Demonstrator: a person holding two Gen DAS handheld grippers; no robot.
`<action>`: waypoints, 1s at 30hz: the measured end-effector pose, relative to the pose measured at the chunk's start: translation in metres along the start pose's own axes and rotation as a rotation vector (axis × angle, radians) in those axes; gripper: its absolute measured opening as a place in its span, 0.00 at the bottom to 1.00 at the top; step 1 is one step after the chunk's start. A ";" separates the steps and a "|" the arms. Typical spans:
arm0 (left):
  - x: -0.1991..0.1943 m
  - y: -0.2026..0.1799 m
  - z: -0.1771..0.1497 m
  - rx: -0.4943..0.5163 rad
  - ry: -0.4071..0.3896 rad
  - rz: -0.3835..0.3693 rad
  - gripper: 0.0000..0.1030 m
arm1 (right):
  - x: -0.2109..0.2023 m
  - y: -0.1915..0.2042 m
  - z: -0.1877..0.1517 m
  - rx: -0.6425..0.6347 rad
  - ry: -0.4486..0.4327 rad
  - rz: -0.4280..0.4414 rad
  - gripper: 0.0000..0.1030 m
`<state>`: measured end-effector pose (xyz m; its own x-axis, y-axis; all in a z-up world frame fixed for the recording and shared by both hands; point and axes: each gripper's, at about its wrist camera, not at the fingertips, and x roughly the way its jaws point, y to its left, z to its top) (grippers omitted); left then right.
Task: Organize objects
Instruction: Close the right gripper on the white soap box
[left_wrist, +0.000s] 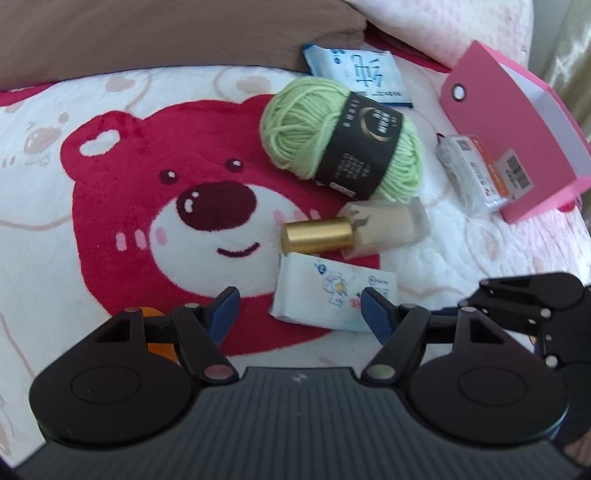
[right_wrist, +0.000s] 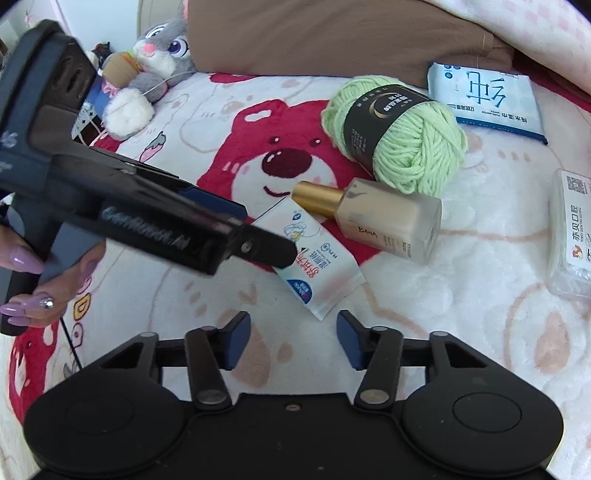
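On a bear-print blanket (left_wrist: 122, 206) lie a small tissue pack (left_wrist: 332, 299), a frosted bottle with a gold cap (left_wrist: 354, 232), a green yarn ball (left_wrist: 343, 144), a blue wet-wipes pack (left_wrist: 358, 74), a clear floss box (left_wrist: 472, 173) and a pink box (left_wrist: 517, 136). My left gripper (left_wrist: 299, 306) is open just before the tissue pack. My right gripper (right_wrist: 293, 338) is open and empty, just short of the tissue pack (right_wrist: 314, 262). The bottle (right_wrist: 376, 218), yarn (right_wrist: 399, 136), wipes (right_wrist: 484, 99) and floss box (right_wrist: 572, 229) lie beyond it.
A brown pillow (right_wrist: 332, 33) and a plush rabbit (right_wrist: 155, 51) sit at the back. The left gripper's body (right_wrist: 129, 199), held by a hand, crosses the left of the right wrist view. The right gripper's fingers (left_wrist: 524, 299) show at the right edge.
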<state>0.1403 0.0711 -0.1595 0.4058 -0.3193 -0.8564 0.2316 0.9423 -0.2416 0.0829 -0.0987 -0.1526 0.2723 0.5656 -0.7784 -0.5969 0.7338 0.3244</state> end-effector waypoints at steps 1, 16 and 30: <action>0.003 0.003 0.002 -0.023 0.001 -0.003 0.69 | 0.000 0.000 0.000 -0.004 -0.010 0.003 0.46; 0.005 -0.015 -0.010 -0.246 0.165 -0.137 0.46 | -0.006 -0.022 -0.012 -0.014 -0.094 -0.029 0.47; 0.015 -0.006 0.002 -0.355 0.137 -0.060 0.37 | 0.011 0.017 -0.016 -0.173 -0.150 -0.215 0.69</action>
<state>0.1470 0.0601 -0.1697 0.2736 -0.3811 -0.8831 -0.0793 0.9061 -0.4156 0.0644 -0.0861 -0.1643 0.5071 0.4631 -0.7269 -0.6295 0.7751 0.0546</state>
